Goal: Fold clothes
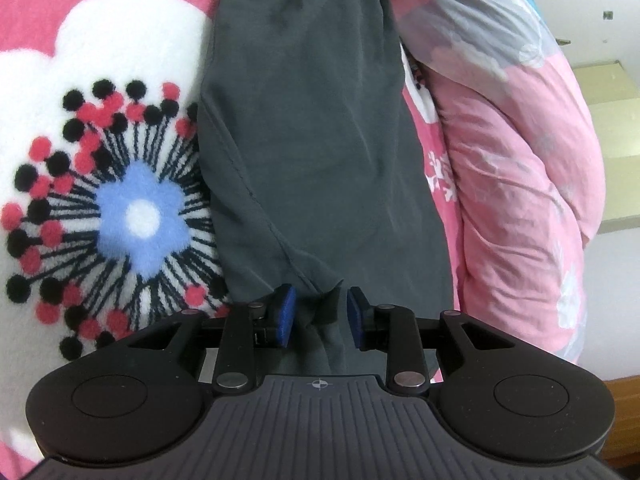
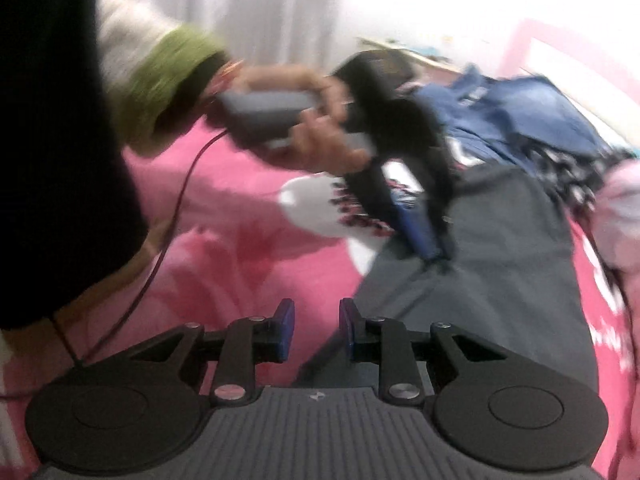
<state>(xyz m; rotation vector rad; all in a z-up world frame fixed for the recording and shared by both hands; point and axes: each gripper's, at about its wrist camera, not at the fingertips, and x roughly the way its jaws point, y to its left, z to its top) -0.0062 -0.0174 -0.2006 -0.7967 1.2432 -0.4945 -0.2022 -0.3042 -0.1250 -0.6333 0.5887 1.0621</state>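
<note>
In the left wrist view the left gripper (image 1: pixel 321 314) sits at the bottom centre, its blue pads parted with a gap on each side of a bunched fold of the dark grey garment (image 1: pixel 304 140) that rises between them; the pads do not press on it, so the jaws are released. The garment runs as a long band from the bottom centre to the top edge, where it is cut off. It lies on a pink blanket (image 1: pixel 104 152) with a large white, blue, red and black flower at the left. A pink quilt (image 1: pixel 516 184) bulges along the right side, its top blurred.

The right wrist view is smeared by motion. The right gripper (image 2: pixel 316 330) at the bottom centre has its jaws apart over the near edge of the grey garment (image 2: pixel 480 280), grasping nothing. In the upper middle a hand (image 2: pixel 308 120) in a green cuff holds the other gripper, its tip on the garment. A blue heap of clothes (image 2: pixel 516 112) at the upper right is hard to make out.
</note>
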